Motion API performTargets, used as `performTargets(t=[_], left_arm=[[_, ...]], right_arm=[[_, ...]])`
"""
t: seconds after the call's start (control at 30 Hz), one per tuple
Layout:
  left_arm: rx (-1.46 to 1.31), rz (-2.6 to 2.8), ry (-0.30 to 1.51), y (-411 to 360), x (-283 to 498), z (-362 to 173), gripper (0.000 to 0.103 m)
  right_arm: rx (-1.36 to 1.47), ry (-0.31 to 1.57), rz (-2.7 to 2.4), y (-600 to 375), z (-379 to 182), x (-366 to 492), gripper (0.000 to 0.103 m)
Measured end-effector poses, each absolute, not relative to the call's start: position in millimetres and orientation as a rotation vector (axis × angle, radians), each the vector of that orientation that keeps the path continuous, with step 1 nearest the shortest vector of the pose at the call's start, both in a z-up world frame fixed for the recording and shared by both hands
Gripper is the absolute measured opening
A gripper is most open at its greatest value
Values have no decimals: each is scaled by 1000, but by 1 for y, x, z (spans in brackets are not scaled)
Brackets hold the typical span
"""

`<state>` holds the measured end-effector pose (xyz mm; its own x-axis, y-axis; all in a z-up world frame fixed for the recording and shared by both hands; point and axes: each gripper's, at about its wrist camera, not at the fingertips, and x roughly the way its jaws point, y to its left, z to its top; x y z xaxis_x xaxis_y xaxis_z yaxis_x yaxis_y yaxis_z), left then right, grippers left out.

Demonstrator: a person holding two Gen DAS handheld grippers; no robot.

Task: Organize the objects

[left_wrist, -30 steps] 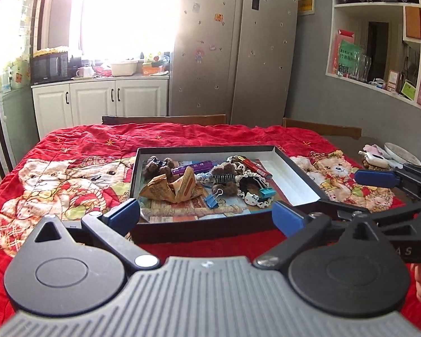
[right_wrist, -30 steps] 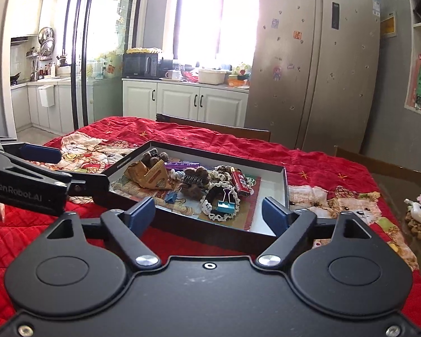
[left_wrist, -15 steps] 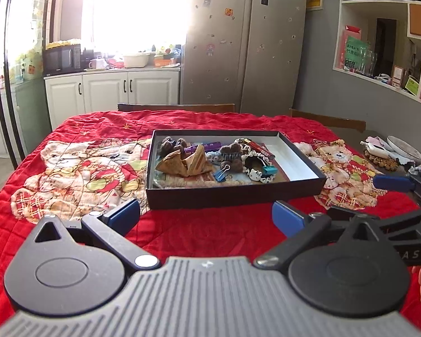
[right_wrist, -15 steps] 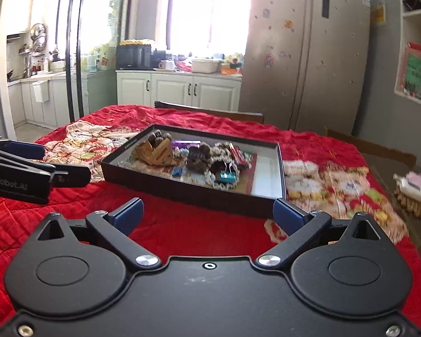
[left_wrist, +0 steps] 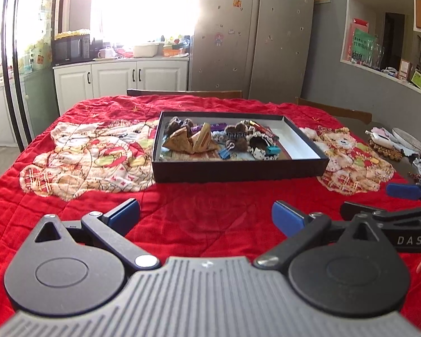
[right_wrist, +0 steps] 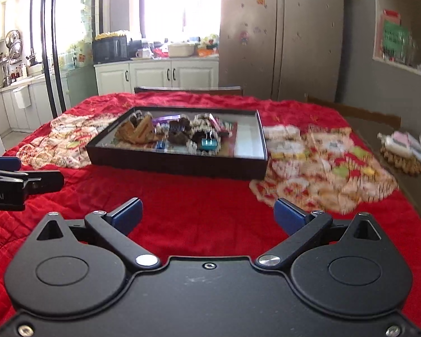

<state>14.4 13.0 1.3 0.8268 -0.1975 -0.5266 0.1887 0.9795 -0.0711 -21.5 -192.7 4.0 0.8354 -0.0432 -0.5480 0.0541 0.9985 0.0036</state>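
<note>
A shallow black box (left_wrist: 238, 170) (right_wrist: 176, 165) sits mid-table on the red quilt. It holds several small items: a tan woven pouch (left_wrist: 189, 141), brown fuzzy pieces (left_wrist: 235, 137), a blue binder clip (left_wrist: 226, 153), a teal binder clip (right_wrist: 209, 143) and a purple bar (left_wrist: 217, 125). Its right end is bare white. My left gripper (left_wrist: 205, 214) is open and empty, low over the quilt, well short of the box. My right gripper (right_wrist: 207, 214) is open and empty too, beside the left one. Each gripper shows at the edge of the other's view.
The red quilt (left_wrist: 84, 151) with bear prints covers the table. At the right edge lie a plate (left_wrist: 409, 140), a woven mat and small clutter. Wooden chair backs (left_wrist: 182, 93) stand behind the table. A fridge and cabinets lie beyond.
Both grippers have pulled back from the box and away from the table's middle; the box looks smaller and farther. Both stay open and empty.
</note>
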Motion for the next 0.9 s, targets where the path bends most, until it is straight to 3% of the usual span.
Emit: performTargets(t=[0.9], left_arm=[[-16,-186,593,13,7,-8,103]], right_arm=[[58,634,-64,-192,-13,-31,101]])
